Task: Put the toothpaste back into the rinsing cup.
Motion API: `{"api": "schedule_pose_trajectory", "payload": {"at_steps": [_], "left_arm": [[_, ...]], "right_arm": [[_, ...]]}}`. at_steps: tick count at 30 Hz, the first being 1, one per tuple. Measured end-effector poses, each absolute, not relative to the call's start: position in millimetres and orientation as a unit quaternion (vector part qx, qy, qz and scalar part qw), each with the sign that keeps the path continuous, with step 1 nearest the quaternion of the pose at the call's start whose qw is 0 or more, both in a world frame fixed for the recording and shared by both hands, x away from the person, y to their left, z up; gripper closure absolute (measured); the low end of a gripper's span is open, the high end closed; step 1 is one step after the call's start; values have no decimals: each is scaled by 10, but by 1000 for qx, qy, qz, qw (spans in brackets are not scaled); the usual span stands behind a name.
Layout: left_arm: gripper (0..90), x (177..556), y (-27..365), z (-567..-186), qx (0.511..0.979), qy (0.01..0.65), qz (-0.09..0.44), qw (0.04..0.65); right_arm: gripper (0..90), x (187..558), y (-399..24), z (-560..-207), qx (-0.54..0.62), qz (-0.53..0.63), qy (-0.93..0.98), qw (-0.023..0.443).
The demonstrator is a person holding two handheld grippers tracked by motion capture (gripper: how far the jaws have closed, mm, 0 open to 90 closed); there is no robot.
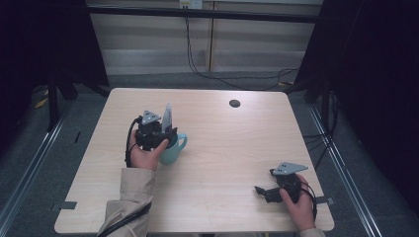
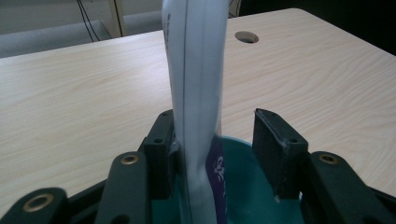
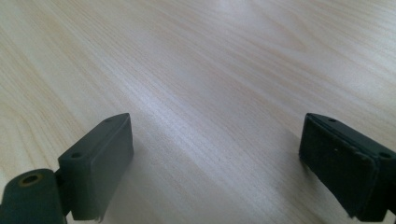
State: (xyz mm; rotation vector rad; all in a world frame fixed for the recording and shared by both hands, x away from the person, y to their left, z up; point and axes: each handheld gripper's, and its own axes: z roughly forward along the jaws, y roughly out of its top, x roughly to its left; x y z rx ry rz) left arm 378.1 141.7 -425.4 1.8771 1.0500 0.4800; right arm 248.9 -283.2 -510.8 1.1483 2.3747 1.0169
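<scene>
My right tongs (image 1: 262, 191) sit nearest me, low over the near right corner of the bench (image 1: 237, 148), pointing left across the wood. In the right gripper view their jaws stand wide apart with bare woodgrain between them and nothing in their hold.

Farther in, on the left half of the bench, my left tongs (image 1: 168, 136) hang over the teal mug (image 1: 174, 148), which stands upright on the wood with its handle turned to the right. A white tube (image 1: 167, 117) stands on end in the mug, leaning a little and rising well above the rim. In the left gripper view the tube (image 2: 196, 93) climbs between my jaws: the left jaw lies against its side, while the right jaw stands clear of it with a gap showing the mug's teal inside (image 2: 243, 177). So these tongs are part open, the tube between them but not squeezed. Purple print runs down the tube's lower part near the rim.

Beyond the mug the bench runs bare to a small round hole (image 1: 234, 103) near its far edge, and past that cables trail down a pale wall.
</scene>
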Motion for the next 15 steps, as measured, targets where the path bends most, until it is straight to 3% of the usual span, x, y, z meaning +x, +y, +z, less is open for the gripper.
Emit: {"api": "schedule_pose_trajectory", "payload": {"at_steps": [15], "left_arm": [[390,3775,1459,-4191,761,433,190,444]], "right_arm": [[95,2489,-2832,-5108,401,355,830,157]]}}
